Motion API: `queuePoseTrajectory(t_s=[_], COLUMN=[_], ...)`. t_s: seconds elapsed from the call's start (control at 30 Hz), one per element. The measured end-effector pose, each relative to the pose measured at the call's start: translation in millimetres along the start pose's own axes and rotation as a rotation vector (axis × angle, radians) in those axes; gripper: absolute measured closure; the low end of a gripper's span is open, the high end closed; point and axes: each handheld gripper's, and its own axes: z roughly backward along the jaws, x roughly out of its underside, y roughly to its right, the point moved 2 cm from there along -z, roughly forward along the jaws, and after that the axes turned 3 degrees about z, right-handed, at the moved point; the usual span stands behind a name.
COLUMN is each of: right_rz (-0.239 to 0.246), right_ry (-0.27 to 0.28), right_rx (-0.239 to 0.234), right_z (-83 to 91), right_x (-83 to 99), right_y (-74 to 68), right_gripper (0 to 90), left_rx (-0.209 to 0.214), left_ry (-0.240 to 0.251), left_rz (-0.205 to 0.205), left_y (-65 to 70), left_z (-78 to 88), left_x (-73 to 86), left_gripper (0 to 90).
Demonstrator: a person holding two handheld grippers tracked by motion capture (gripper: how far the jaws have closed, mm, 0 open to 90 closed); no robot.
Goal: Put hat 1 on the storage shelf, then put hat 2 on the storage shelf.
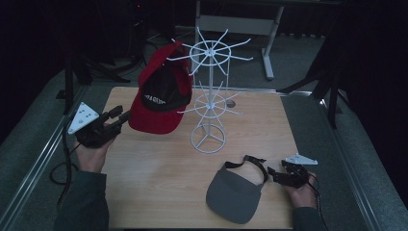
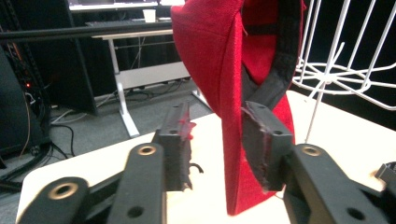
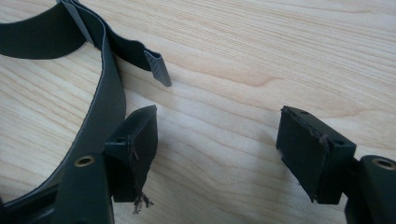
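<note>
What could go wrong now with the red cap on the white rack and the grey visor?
1. The left gripper stands open with the red cap's brim between its jaws; drawing back carelessly might snag the cap and pull it off the white rack.
2. The light wire rack could tip if tugged.
3. The open right gripper sits beside the grey visor's strap and might close on nothing.

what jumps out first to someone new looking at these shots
The red cap hanging on the white wire rack at the table's middle back draws the eye; the left gripper stands open around its brim. Near the front right lies a grey visor, beside the open right gripper.
</note>
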Motion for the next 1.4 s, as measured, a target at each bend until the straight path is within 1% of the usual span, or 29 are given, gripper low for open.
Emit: queuePoseTrajectory(t_s=[0.13,0.4,0.6,0.73,0.8,0.93,0.97,1.1,1.13,1.33,1.37,1.4], right_rz=[0.000,-0.003,-0.001,-0.001,-0.001,-0.001,-0.001,-0.001,0.000,-0.005,-0.008,-0.016], right_ry=[0.000,0.000,-0.001,-0.001,-0.001,-0.002,-0.002,-0.002,-0.001,-0.002,-0.003,0.000], right_rx=[0.000,0.000,-0.001,-0.001,-0.001,0.000,0.000,0.000,0.000,0.006,0.009,0.016], right_z=[0.0,0.0,0.1,0.1,0.1,0.1,0.1,0.1,0.1,-0.2,0.0,0.2], right_x=[0.0,0.0,0.0,0.0,0.0,0.0,0.0,0.0,0.0,-0.3,-0.2,-0.1], right_y=[0.0,-0.2,-0.1,-0.2,-0.2,-0.2,-0.2,-0.3,-0.2,-0.8,-1.0,-1.2], right_gripper=[29.3,29.3,29.3,29.3,29.3,29.4,29.4,29.4,29.4,29.4,30.5,33.4], left_rx=[-0.009,-0.004,-0.012,-0.024,-0.022,-0.026,-0.030,-0.033,-0.034,-0.045,-0.045,-0.047], left_ry=[-0.022,-0.055,-0.073,-0.083,-0.086,-0.106,-0.120,-0.130,-0.137,-0.161,-0.163,-0.167], left_rz=[0.002,0.014,0.014,0.025,0.033,0.038,0.040,0.042,0.048,0.065,0.071,0.072], left_y=[-2.2,-7.5,-10.0,-12.3,-13.6,-13.8,-13.7,-13.1,-13.1,-12.7,-12.5,-12.5], left_z=[0.9,2.1,3.7,4.3,4.3,2.3,0.9,-0.5,-1.7,-4.7,-5.2,-5.7], left_x=[3.0,10.9,15.8,19.7,21.5,25.6,28.3,32.4,36.6,47.7,49.7,51.7], left_gripper=[57.5,57.3,57.4,57.5,57.5,57.5,57.5,57.4,57.4,57.1,57.1,57.1])
